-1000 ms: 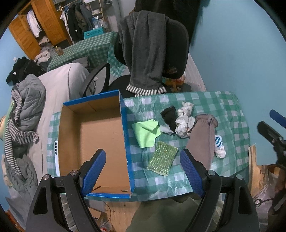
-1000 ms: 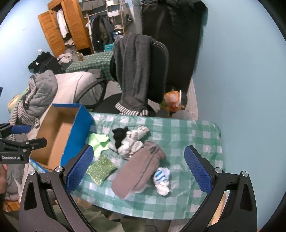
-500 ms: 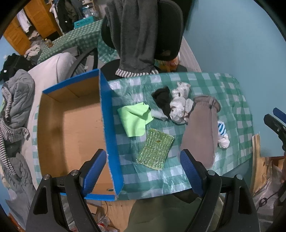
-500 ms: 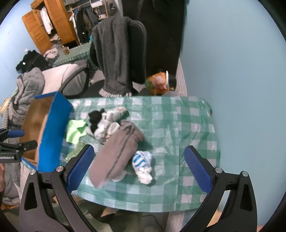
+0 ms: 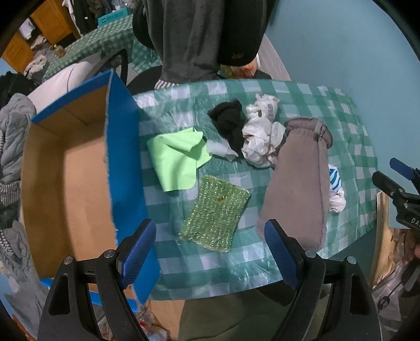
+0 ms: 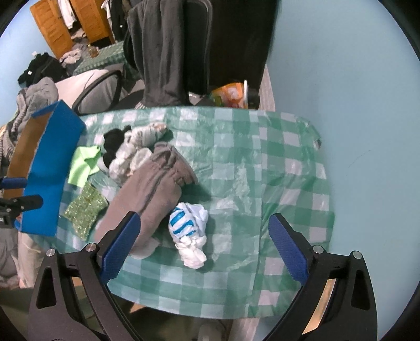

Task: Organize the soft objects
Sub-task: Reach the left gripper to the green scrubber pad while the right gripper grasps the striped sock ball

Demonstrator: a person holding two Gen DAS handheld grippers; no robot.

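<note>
Soft things lie on the green checked table (image 5: 189, 265) (image 6: 262, 162): a sparkly green scrub pad (image 5: 215, 213) (image 6: 85, 207), a lime cloth (image 5: 176, 160) (image 6: 82, 165), a black sock (image 5: 229, 123) (image 6: 113, 143), crumpled white-grey cloth (image 5: 260, 136) (image 6: 131, 154), a brown-grey fleece garment (image 5: 299, 183) (image 6: 149, 191) and a blue-striped white sock (image 5: 334, 190) (image 6: 190, 230). An open blue cardboard box (image 5: 65, 170) (image 6: 50, 168) stands at the left. My left gripper (image 5: 210, 249) is open just above the scrub pad. My right gripper (image 6: 204, 245) is open over the striped sock.
A black office chair with a dark grey garment (image 5: 199, 34) (image 6: 168, 44) stands behind the table. A turquoise wall (image 6: 354, 91) bounds the right side. Piled clothes (image 5: 13, 131) and a wooden wardrobe (image 6: 63, 23) lie to the left and back.
Both grippers have moved forward and down toward the table. The left one has shifted right from the box to the scrub pad; the right one now hangs over the striped sock.
</note>
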